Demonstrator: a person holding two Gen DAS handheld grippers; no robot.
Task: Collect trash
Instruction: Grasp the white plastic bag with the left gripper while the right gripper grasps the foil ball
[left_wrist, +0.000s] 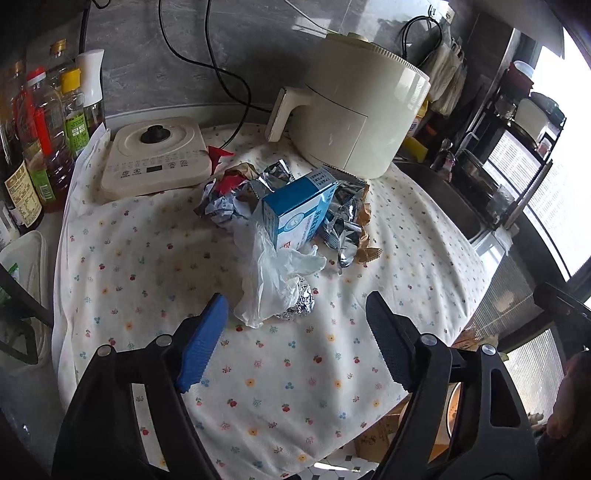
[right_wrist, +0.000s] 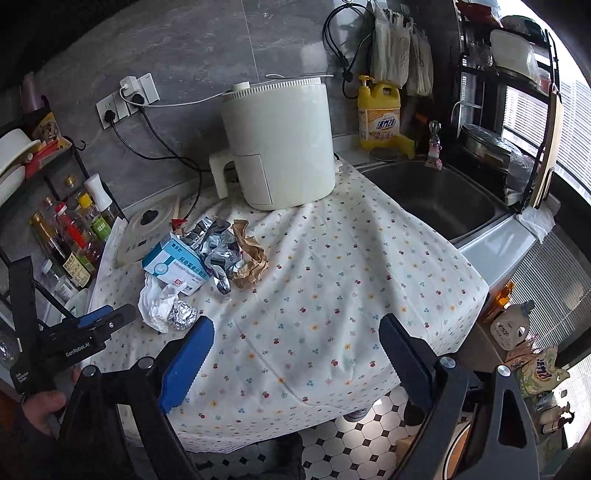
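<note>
Trash sits in a loose heap on the flowered tablecloth (left_wrist: 147, 266), in front of the cream air fryer (left_wrist: 354, 110) and just beside the flat cream cooker base (left_wrist: 155, 158).

Heap contents, left wrist view:
- blue and white box (left_wrist: 295, 210), tilted, resting on the other pieces
- crumpled white plastic bag (left_wrist: 273, 273), partly under the box, nearest the camera
- small ball of foil (left_wrist: 299, 306), touching the bag
- silver wrappers (left_wrist: 343, 229) and brown paper (left_wrist: 365, 218) on the right of the box
- crumpled wrapper with red and silver (left_wrist: 225, 195) on the left, toward the cooker base

Left gripper (left_wrist: 295, 314): jaws apart, nothing between the pads. Tips hang just above the cloth, near the bag and foil ball but not touching them. Blue pad on its left finger, black on the right.

Right gripper (right_wrist: 295, 339): jaws wide apart, empty, over bare cloth to the right of the heap. In its view the left gripper (right_wrist: 107, 317) shows at the left edge, close to the bag (right_wrist: 155, 302) and the foil ball (right_wrist: 181, 314). A hand (right_wrist: 44, 406) grips its handle.

Surroundings: bottles (left_wrist: 48, 129) along the left of the cloth, sink (right_wrist: 436, 199) to the right, yellow detergent bottle (right_wrist: 380, 114) behind it, black and white tiled floor (right_wrist: 369, 435) below the table edge.
</note>
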